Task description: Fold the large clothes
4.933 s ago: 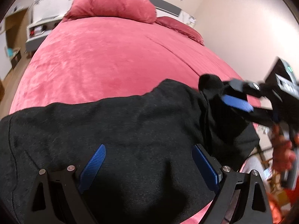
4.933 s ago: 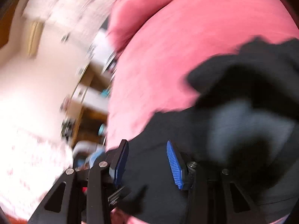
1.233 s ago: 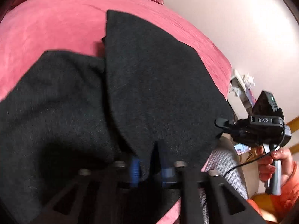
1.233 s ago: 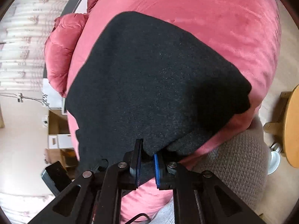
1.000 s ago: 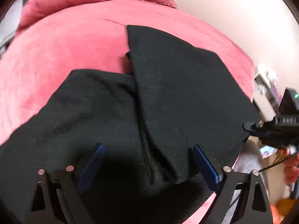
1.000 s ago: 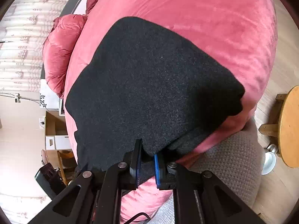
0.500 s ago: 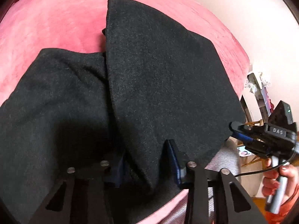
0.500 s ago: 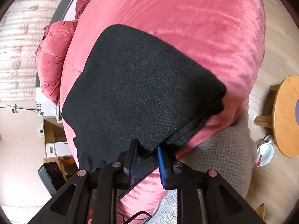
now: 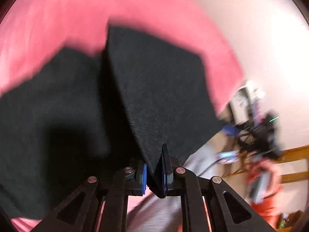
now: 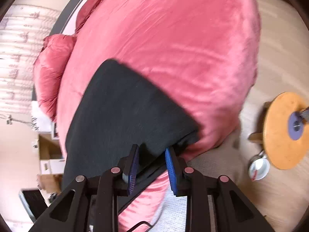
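The left gripper is closing its jaws on a corner of the black knit garment, likely readying a fold across the pink bedspread; the right gripper is opening, fabric between unpressed pads; blur is hiding the garment's left part.

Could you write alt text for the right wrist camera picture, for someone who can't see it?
A two-finger gripper with blue pads is opening around the near edge of a folded black knit garment lying on a pink velvety bedspread. A round orange wooden stool and a white bowl sit on the floor to the right.
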`<state>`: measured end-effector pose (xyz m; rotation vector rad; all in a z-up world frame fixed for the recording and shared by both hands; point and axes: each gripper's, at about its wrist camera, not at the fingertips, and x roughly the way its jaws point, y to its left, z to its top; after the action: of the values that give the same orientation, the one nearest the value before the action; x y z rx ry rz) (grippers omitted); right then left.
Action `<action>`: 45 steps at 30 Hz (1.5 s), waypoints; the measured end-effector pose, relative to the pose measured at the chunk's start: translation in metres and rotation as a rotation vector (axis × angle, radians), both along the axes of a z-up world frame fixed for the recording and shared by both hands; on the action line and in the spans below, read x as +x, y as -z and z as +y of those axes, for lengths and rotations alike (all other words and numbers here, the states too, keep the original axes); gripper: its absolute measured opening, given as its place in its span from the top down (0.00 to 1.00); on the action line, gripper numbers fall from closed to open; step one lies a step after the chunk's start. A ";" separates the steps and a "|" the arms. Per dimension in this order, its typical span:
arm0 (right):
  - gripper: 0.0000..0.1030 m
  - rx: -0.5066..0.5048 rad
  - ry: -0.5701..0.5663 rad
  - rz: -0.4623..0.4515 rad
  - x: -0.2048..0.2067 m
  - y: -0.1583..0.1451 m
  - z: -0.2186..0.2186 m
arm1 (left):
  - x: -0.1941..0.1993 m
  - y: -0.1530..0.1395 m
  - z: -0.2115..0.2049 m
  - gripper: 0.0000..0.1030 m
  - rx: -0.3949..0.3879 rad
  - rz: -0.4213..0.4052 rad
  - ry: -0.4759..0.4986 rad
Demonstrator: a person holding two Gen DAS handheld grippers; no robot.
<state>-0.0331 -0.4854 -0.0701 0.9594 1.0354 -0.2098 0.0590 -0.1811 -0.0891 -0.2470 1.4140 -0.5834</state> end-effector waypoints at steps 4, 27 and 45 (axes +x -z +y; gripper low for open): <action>0.70 -0.106 -0.030 -0.004 0.004 -0.009 0.012 | -0.026 0.038 0.000 0.77 0.081 -0.194 0.057; 0.47 -0.209 -0.166 -0.192 0.057 0.022 -0.022 | -0.032 0.015 -0.076 0.42 0.365 -0.654 0.370; 0.62 -0.069 -0.307 -0.324 0.050 0.054 -0.019 | 0.012 0.015 -0.016 0.19 0.286 -0.506 0.193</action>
<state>0.0170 -0.5046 -0.1241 0.7306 0.8553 0.1600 0.0705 -0.1971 -0.1036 0.2554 1.0140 -0.5451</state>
